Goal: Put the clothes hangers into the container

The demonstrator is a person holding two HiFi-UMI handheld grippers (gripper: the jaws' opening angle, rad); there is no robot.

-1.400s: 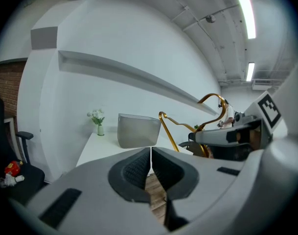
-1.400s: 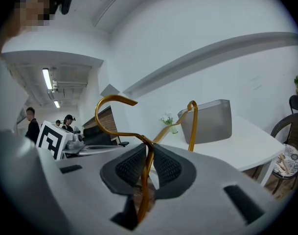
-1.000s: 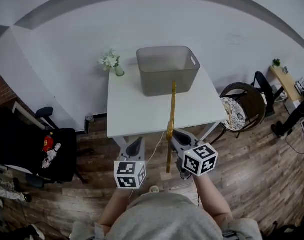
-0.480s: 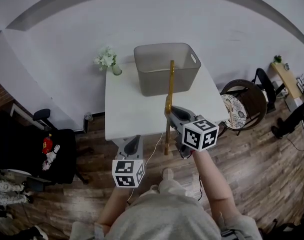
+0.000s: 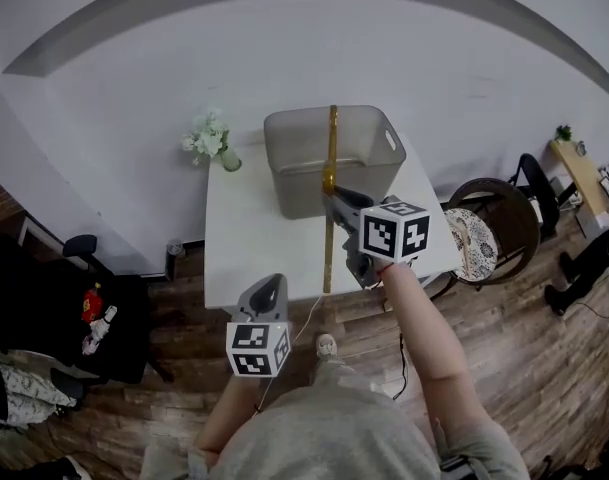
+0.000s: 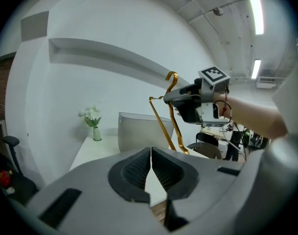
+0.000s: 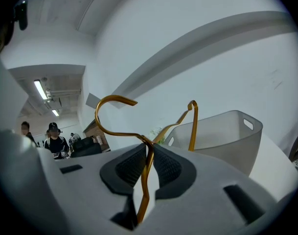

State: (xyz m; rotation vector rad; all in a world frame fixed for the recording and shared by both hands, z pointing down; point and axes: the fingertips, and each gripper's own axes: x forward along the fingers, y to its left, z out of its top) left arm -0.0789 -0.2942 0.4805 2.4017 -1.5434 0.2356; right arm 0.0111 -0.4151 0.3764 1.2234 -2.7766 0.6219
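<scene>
A gold wire clothes hanger [image 5: 329, 218] is clamped at its neck in my right gripper [image 5: 331, 195], which is shut on it. In the head view the hanger stands edge-on, and its far end lies over the rim of the grey plastic container [image 5: 294, 183] at the back of the white table [image 5: 246, 243]. The right gripper view shows the hanger's hook [image 7: 113, 112] curling up left of the pads, with the container [image 7: 227, 136] ahead. My left gripper [image 5: 270, 288] hangs low before the table's front edge, shut and holding nothing. From it the hanger [image 6: 163, 126] and the container [image 6: 136, 131] are visible.
A small vase of white flowers [image 5: 211, 138] stands at the table's back left corner. A wicker chair [image 5: 489, 218] stands to the right of the table, a black chair [image 5: 109, 318] with clutter to the left. Two people [image 7: 51, 136] stand far off.
My right gripper has carried the hanger forward and up, from the table's front edge to over the container's rim. The left gripper has stayed almost where it was.
</scene>
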